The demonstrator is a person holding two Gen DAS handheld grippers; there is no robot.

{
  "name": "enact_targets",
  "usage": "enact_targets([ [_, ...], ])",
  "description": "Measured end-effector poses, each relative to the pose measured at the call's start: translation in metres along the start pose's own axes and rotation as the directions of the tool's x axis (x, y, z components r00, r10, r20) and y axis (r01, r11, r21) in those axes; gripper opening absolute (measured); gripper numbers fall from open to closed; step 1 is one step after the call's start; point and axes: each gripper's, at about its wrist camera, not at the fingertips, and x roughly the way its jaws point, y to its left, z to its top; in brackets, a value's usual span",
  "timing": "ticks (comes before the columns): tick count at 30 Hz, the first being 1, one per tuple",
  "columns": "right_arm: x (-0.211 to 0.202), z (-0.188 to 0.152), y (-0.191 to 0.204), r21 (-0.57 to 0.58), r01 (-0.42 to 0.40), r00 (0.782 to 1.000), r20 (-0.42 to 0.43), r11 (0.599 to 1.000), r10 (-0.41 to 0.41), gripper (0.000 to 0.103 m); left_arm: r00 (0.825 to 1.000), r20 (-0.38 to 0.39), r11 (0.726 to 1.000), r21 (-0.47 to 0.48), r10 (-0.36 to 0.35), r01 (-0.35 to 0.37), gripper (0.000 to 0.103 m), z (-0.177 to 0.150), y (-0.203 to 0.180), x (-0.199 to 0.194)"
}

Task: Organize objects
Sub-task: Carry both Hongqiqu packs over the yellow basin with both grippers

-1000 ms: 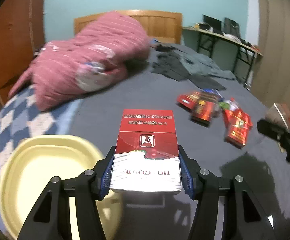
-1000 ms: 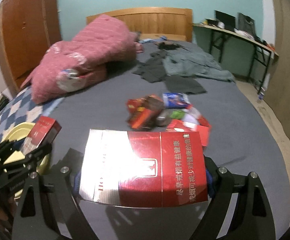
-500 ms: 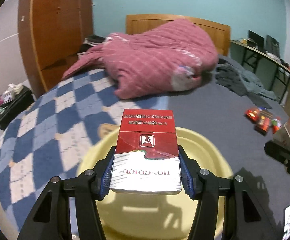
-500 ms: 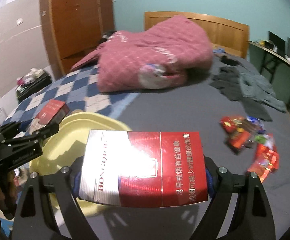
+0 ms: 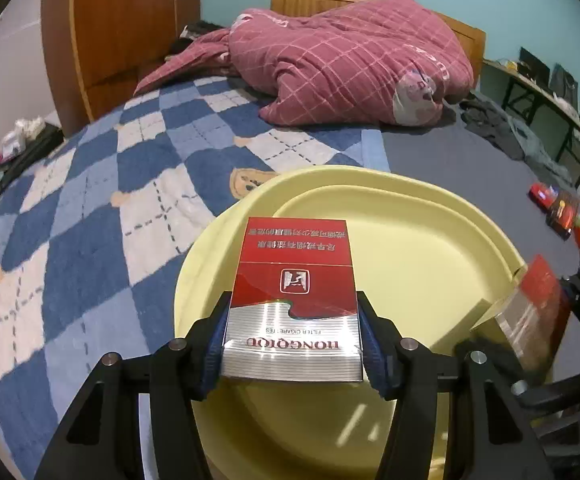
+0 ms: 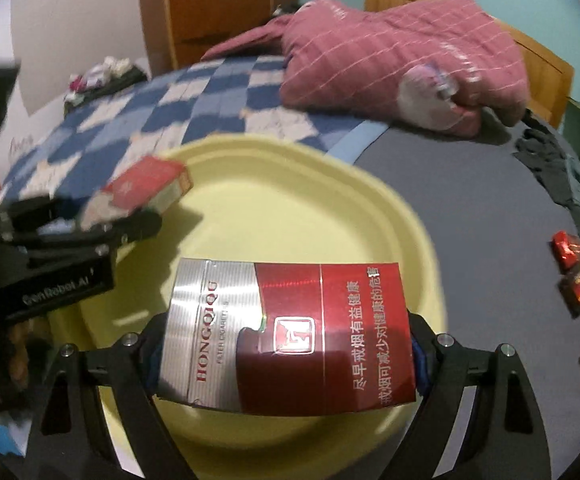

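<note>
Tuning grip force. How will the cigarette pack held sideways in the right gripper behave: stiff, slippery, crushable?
The pack in the right gripper looks like thin card: probably light, and stiff only until squeezed hard. Its lower edge already bows slightly, so it is likely crushable. The glossy face glares, which hints at a slippery film wrap. Dropped into the yellow basin, it should land flat, not roll.

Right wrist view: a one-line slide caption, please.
Right gripper grips a red-and-silver cigarette pack sideways over the yellow basin on the bed.

Basin (image 5: 410,264) floor open, nothing inside; both grippers' packs crowd its near rim; quilt (image 5: 354,60) well behind.
</note>
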Motion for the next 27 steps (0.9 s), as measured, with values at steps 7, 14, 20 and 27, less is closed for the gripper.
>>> enact_targets([
  [7, 0.014, -0.004, 0.0, -0.01, 0.012, 1.0, -0.021, 1.0, -0.012, 0.088, 1.0, 0.004, 1.0, -0.003, 0.031, -0.031, 0.056, 0.004, -0.006, 0.002],
  [14, 0.017, -0.007, -0.006, -0.003, 0.006, 1.0, -0.03, 1.0, -0.006, 0.088, 0.999, 0.036, 1.0, -0.014, 0.006, -0.006, 0.056, 0.003, -0.006, -0.006],
  [20, 0.018, -0.006, -0.006, 0.0, 0.002, 1.0, -0.03, 1.0, -0.002, 0.088, 0.998, 0.053, 0.997, 0.075, 0.015, -0.019, 0.056, 0.007, -0.029, -0.011],
  [27, 0.019, -0.009, -0.002, -0.031, 0.022, 0.999, -0.039, 0.999, -0.024, 0.088, 0.997, -0.071, 0.997, 0.072, -0.032, 0.037, 0.056, 0.0, -0.04, 0.019],
])
